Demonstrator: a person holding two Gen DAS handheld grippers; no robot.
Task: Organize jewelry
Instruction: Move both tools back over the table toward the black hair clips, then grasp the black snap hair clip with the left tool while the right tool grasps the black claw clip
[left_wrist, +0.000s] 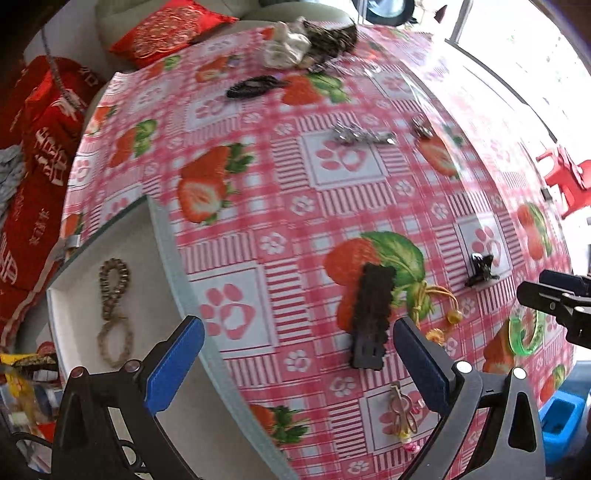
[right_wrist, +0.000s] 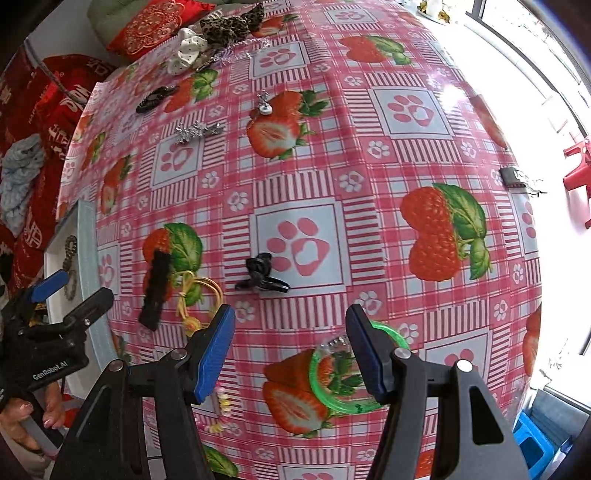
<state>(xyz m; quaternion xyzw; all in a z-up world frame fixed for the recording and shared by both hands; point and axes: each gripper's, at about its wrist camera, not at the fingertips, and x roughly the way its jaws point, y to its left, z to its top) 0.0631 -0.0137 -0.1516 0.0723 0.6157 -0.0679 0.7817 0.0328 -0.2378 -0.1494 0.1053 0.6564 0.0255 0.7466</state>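
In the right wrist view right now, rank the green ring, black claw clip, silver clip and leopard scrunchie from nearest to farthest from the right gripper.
1. Green ring: lying between the open fingers of the right gripper.
2. Black claw clip: just ahead, slightly left, mid-table.
3. Silver clip: farther, to the left.
4. Leopard scrunchie: far edge, upper left.

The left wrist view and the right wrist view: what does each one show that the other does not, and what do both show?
Only the left wrist view shows the gold clip near the bottom edge and most of the beaded bracelet lying in the white tray. Only the right wrist view shows the full green ring between the open right fingers, and the person's hand on the left gripper. Both show the long black hair clip, the small black claw clip, the silver clip and the strawberry tablecloth.
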